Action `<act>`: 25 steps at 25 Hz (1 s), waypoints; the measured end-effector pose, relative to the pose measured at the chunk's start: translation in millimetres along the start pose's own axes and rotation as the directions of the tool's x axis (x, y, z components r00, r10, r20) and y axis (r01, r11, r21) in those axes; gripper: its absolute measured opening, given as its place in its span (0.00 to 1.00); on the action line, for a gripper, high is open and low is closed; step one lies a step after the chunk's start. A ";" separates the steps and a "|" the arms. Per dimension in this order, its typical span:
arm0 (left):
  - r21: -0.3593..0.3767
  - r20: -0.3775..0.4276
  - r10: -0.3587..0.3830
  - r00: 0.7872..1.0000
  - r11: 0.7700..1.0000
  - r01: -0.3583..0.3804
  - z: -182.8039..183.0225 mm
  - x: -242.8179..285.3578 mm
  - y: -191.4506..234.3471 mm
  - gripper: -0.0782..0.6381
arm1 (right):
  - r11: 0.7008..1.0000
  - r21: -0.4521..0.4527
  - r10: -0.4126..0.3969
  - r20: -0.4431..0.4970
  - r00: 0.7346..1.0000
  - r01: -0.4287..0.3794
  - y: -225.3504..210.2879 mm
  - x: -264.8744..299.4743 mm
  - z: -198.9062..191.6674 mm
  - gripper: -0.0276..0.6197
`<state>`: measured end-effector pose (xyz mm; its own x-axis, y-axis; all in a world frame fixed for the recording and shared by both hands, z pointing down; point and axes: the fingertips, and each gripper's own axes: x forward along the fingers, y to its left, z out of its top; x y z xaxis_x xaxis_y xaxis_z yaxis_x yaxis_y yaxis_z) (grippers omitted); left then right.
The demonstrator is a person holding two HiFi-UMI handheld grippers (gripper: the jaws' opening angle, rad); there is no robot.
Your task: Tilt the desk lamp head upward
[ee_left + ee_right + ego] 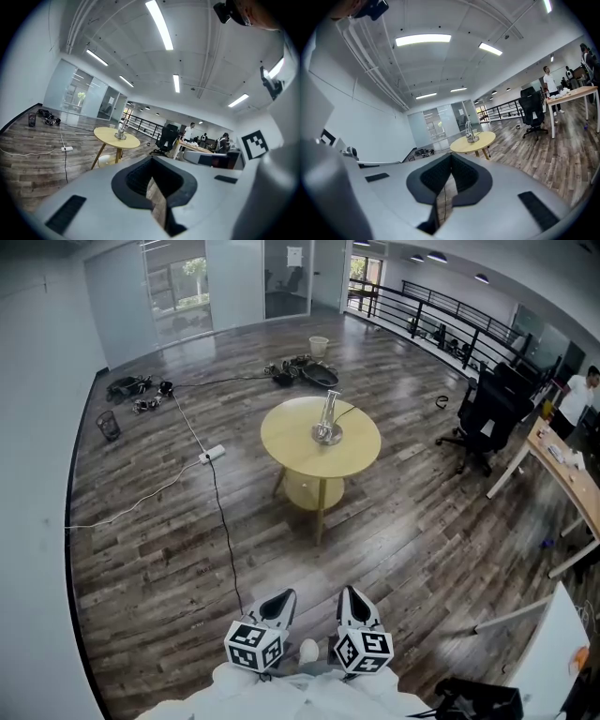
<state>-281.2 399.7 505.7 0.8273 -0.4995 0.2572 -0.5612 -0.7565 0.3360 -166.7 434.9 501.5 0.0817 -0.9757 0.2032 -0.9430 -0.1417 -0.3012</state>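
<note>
**Both claws shut and empty, lamp far off on the round table**

Head view: the left gripper (281, 600) and right gripper (351, 596) sit side by side at the near edge, close to the person's body, pointing out over the wood floor. The desk lamp (327, 418) stands well away from them, at the middle of a round yellow table (281, 451) in the open part of the room. A black cable (223, 531) runs across the floor left of the table to a white power strip (214, 454). A black office chair (487, 413) is off to the right, beside a long desk (562, 465).

Left gripper view: the left gripper (152, 176) has its jaws pressed together with nothing between them; only a thin sliver of floor shows through the seam. The desk lamp (122, 131) is small and far, left of the jaw line, on the round table (110, 137). The office chair (168, 137) is beyond it to the right.

Right gripper view: the right gripper (450, 171) is likewise closed on nothing, its pads meeting along a narrow seam. The desk lamp (471, 133) stands far ahead, slightly right of the jaws, on the round table (485, 139). A person (547, 82) stands by the desk (574, 93) at the far right.
</note>
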 end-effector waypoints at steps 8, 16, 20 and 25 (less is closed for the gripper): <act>-0.003 0.008 0.007 1.000 1.000 -0.007 27.5 75.8 10.9 0.11 | 1.000 0.000 0.004 -0.002 1.000 -0.004 -47.2 55.7 27.0 0.06; 0.013 -0.008 -0.024 1.000 1.000 0.024 52.5 152.7 11.9 0.11 | 0.998 0.035 -0.045 0.014 0.999 0.045 -107.6 107.2 58.4 0.06; 0.031 -0.001 -0.027 1.000 0.999 0.027 59.0 175.2 14.5 0.11 | 0.999 0.035 -0.042 0.009 0.999 0.042 -121.5 125.6 59.2 0.06; 0.024 -0.016 -0.020 1.000 1.000 0.020 62.9 192.7 20.0 0.11 | 0.999 0.044 -0.021 -0.027 0.999 0.022 -124.0 142.7 54.0 0.06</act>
<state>-131.3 261.7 504.9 0.8377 -0.4774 0.2653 -0.5436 -0.7763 0.3193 -20.8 304.2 517.5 0.0926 -0.9677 0.2347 -0.9259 -0.1704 -0.3372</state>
